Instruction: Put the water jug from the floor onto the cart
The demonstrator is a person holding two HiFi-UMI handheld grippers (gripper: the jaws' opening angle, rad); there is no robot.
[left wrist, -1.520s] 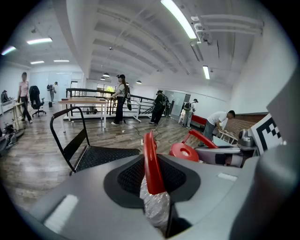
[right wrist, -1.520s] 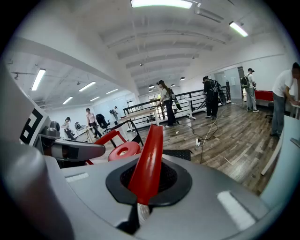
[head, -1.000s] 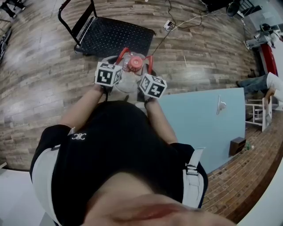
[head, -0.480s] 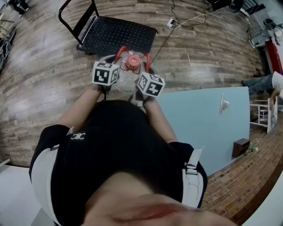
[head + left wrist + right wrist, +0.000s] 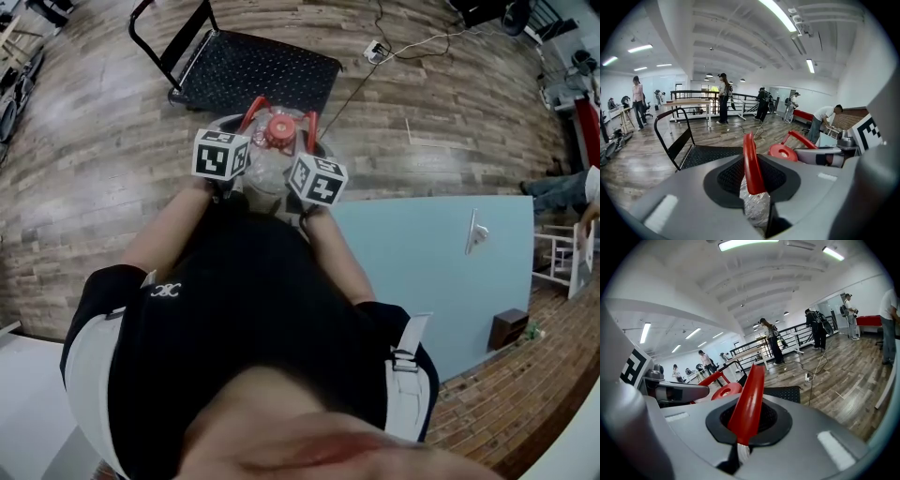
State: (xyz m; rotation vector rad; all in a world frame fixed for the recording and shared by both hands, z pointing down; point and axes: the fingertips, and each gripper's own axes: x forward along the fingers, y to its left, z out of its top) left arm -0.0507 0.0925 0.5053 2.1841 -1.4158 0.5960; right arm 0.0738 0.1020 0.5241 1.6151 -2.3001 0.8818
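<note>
A clear water jug (image 5: pixel 267 171) with a red cap (image 5: pixel 280 132) stands just in front of me, a red handle rising on each side of its neck. My left gripper (image 5: pixel 752 185) is shut on the left red handle (image 5: pixel 751 161), with the jug's clear wall below the jaws. The right gripper (image 5: pixel 743 430) is shut on the right red handle (image 5: pixel 749 401). In the head view only the two marker cubes (image 5: pixel 220 155) show over the jug. The black flat cart (image 5: pixel 258 70) lies just beyond the jug, its push bar (image 5: pixel 173 42) at the far left end.
A light blue panel (image 5: pixel 431 262) lies on the wood floor to my right, a small brown box (image 5: pixel 507 328) past it. A power strip with cables (image 5: pixel 380 49) lies right of the cart. Several people (image 5: pixel 723 96) stand far off by tables and railings.
Both grippers keep their hold on the handles. The head view has shifted slightly, so cart and jug sit a little further right and lower in the picture.
</note>
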